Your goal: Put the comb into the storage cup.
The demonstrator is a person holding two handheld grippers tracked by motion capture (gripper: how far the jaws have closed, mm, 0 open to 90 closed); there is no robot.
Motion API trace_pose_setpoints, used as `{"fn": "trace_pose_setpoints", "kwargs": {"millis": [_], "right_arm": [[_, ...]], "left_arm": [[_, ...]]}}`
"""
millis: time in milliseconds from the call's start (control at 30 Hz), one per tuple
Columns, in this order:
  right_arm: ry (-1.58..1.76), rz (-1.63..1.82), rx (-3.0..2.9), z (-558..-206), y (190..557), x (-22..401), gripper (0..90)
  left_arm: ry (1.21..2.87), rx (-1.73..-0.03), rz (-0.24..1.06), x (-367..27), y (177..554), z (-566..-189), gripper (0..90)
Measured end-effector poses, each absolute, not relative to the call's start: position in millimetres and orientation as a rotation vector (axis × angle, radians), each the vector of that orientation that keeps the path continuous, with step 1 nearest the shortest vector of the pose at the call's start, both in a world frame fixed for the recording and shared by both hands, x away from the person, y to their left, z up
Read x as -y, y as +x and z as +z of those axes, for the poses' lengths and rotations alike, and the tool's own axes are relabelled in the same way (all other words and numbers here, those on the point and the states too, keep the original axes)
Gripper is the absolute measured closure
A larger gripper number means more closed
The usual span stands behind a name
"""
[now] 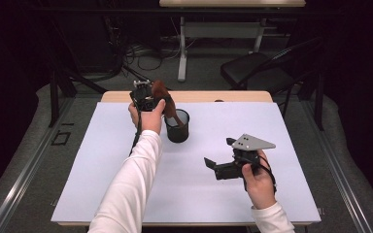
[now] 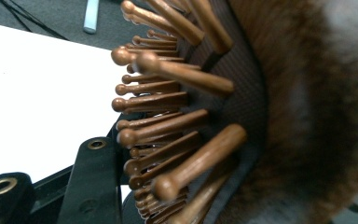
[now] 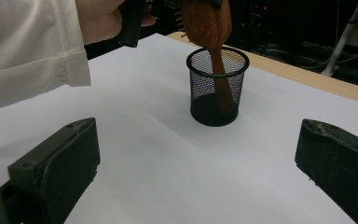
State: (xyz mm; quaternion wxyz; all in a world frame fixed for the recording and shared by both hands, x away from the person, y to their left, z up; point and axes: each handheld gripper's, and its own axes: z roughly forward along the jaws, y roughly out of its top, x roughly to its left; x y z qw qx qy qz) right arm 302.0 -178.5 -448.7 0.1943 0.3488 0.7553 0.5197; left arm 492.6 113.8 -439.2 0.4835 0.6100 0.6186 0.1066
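Currently: left gripper clamped on brown wooden peg-bristle hairbrush, handle inside black wire-mesh cup.
Right gripper, at cup's 4 o'clock, jaws wide, empty; left gripper view reveals the pegs.

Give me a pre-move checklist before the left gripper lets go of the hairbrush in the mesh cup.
1. Left gripper shut on the hairbrush head: ok.
2. Brush handle inside the mesh cup: ok.
3. Handle tip resting on the cup's bottom: cannot tell.
4. Cup upright on the white table sheet: ok.
5. Right gripper open, apart from the cup: ok.
6. Brush upright: not ok, it leans.
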Motion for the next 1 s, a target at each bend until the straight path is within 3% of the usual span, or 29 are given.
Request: {"fn": "trace_pose_setpoints", "kwargs": {"millis": [1000], "right_arm": [[0.973,1.45,-2.125,-450,302,176,0.0]], "left_arm": [[1.452,-1.523,0.241,-121,493,-452,48.5]]}}
